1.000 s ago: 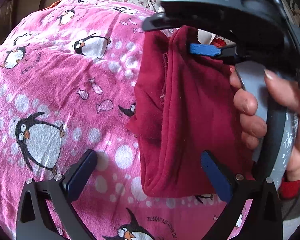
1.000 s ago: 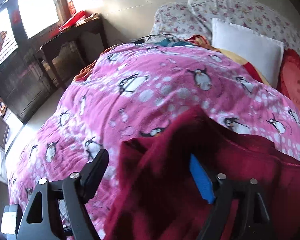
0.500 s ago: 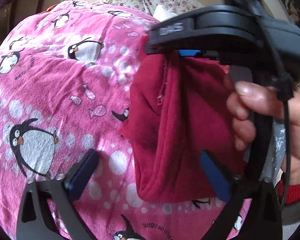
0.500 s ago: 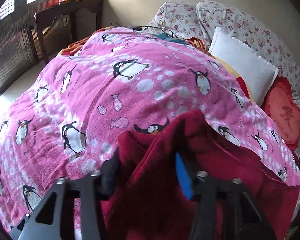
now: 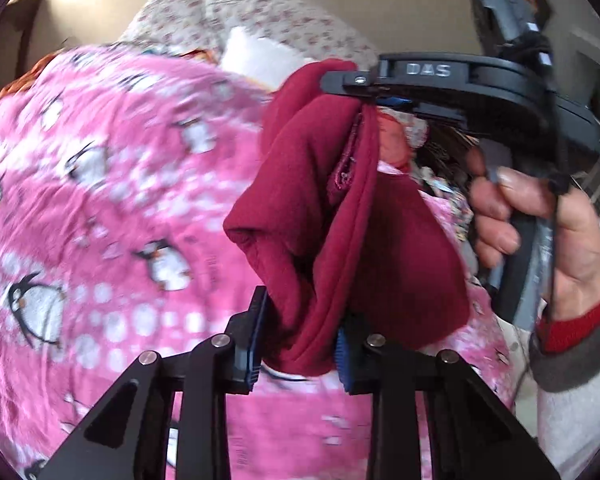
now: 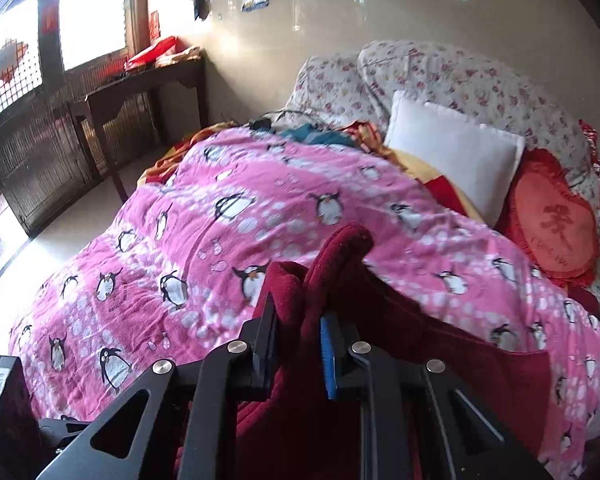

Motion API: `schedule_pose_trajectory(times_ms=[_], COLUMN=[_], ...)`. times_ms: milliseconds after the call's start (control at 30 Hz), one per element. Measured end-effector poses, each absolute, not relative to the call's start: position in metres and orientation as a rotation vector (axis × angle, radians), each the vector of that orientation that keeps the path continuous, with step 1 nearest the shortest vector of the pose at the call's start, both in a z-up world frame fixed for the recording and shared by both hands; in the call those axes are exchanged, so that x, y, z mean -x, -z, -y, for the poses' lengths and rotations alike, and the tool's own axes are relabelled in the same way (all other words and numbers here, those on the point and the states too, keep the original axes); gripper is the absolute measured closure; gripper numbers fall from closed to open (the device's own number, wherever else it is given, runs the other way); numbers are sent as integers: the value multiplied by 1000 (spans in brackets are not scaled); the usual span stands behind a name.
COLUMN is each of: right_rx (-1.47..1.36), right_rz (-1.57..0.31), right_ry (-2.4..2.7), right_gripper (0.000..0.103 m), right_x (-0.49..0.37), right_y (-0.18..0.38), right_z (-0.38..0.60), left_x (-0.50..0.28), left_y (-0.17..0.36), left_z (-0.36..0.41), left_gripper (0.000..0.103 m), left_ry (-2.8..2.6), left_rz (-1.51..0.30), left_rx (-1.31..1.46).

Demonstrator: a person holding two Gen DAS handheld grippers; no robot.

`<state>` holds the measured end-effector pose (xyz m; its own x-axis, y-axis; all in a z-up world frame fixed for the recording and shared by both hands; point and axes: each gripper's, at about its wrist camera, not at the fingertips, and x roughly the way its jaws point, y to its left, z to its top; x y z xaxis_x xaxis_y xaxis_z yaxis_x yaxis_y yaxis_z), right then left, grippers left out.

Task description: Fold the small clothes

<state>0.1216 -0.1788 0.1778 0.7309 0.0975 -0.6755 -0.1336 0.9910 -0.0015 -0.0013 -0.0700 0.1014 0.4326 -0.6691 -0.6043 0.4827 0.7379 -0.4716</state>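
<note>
A small dark red garment (image 5: pixel 340 220) hangs lifted above the pink penguin blanket (image 5: pixel 100 200). My left gripper (image 5: pixel 300 344) is shut on its lower bunched edge. My right gripper (image 5: pixel 376 92) shows at the top of the left wrist view, shut on the garment's upper edge, with the person's hand (image 5: pixel 540 232) on its handle. In the right wrist view my right gripper (image 6: pixel 296 340) is shut on a fold of the red garment (image 6: pixel 332 264), which trails down to the right over the blanket (image 6: pixel 220 220).
Floral pillows (image 6: pixel 460 80), a white pillow (image 6: pixel 452 152) and a red heart cushion (image 6: pixel 552 220) lie at the bed's head. A dark wooden table (image 6: pixel 140 92) stands by the wall near the barred window (image 6: pixel 20 60). The floor (image 6: pixel 60 232) lies left of the bed.
Both grippers have closed on the red garment, which was lying on the blanket. It now hangs lifted between them, bunched.
</note>
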Motion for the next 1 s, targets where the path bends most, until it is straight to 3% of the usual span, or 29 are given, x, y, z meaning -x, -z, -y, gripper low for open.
schedule_pose_trajectory(times_ms=[300,700,867,1000], right_rx=[-12,-55,-93,-146], right_rz=[-685,-718,-789,-769], right_ry=[-20,137,215,195], right_gripper=[88,89,94,93], right_x=[-74,-35,-44,-44], right_y=[-202,-164,-119,-118], right_z=[263,367,398,403], left_x=[25,51,60,66], left_y=[-129,-95,-92,-112], left_z=[163,280,292,270], left_gripper=[75,75,74,66], left_ry=[853,922,924,958], left_rz=[-833,-877,-873,-859], left_rx=[87,-119,-179,-197])
